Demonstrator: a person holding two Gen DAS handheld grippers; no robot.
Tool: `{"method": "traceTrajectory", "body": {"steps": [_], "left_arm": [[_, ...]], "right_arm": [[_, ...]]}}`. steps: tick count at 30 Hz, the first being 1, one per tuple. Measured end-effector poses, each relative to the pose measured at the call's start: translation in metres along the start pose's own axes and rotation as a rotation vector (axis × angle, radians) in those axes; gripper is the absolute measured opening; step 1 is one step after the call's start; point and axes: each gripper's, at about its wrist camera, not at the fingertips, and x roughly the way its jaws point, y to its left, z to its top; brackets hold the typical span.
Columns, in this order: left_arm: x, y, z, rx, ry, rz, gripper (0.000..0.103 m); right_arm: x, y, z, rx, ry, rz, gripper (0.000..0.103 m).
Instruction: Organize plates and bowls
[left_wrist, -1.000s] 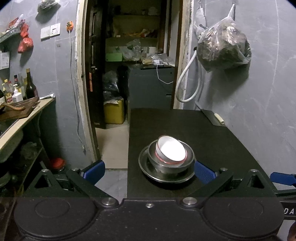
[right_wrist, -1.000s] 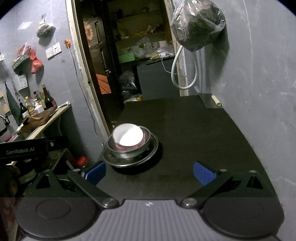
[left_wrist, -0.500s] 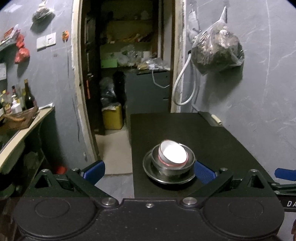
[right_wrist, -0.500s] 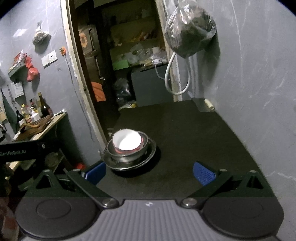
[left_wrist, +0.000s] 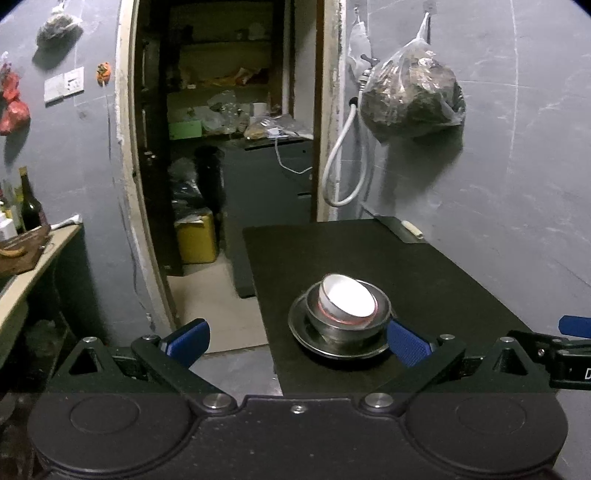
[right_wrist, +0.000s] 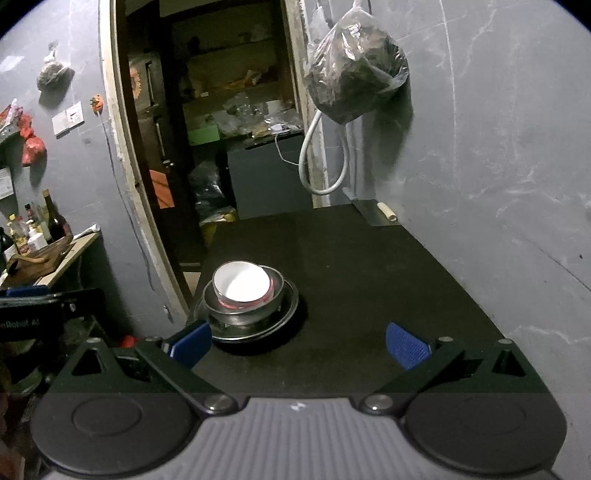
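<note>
Bowls and plate sit stacked near the left edge of your black worktop (left_wrist: 424, 266): a white bowl (left_wrist: 346, 300) with a red band rests tilted inside a steel bowl (left_wrist: 382, 308), which stands on a steel plate (left_wrist: 301, 325). The stack lies toward the near-left part of the surface, close to the side where the worktop drops off toward the floor and the open doorway (left_wrist: 229, 110).

To the right of the stack you have a broad bare stretch of worktop running to the grey wall (left_wrist: 517, 184); the far end is also bare apart from a small pale object (right_wrist: 387, 211) at the back right corner (too small to tell what it is). A filled plastic bag (right_wrist: 354, 70) hangs on the wall above that far end, with a white hose (right_wrist: 314, 162) looped beneath it.

Your left tongs (left_wrist: 295, 338) are spread wide and hold nothing; the stack sits just ahead of them, close to their right fingertip. Your right tongs (right_wrist: 297, 343) are likewise spread wide and empty, with the stack just ahead of their left fingertip and bare worktop between the fingers.
</note>
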Motion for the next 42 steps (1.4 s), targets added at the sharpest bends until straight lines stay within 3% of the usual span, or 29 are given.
{"method": "traceTrajectory", "body": {"steps": [11, 22, 36, 42], "left_arm": [[-0.003, 0.013, -0.026, 0.026, -0.034, -0.106, 0.102], [0.001, 0.017, -0.053, 0.069, 0.002, -0.121, 0.102], [-0.008, 0.032, -0.05, 0.068, -0.021, -0.096, 0.102], [-0.005, 0.037, -0.052, 0.05, -0.002, -0.083, 0.102]], "right_arm": [[-0.013, 0.02, -0.021, -0.027, -0.007, -0.044, 0.103], [-0.015, 0.032, -0.045, -0.062, 0.016, -0.069, 0.103], [-0.02, 0.037, -0.039, -0.045, -0.004, -0.073, 0.103], [-0.015, 0.04, -0.042, -0.051, 0.036, -0.054, 0.103]]}}
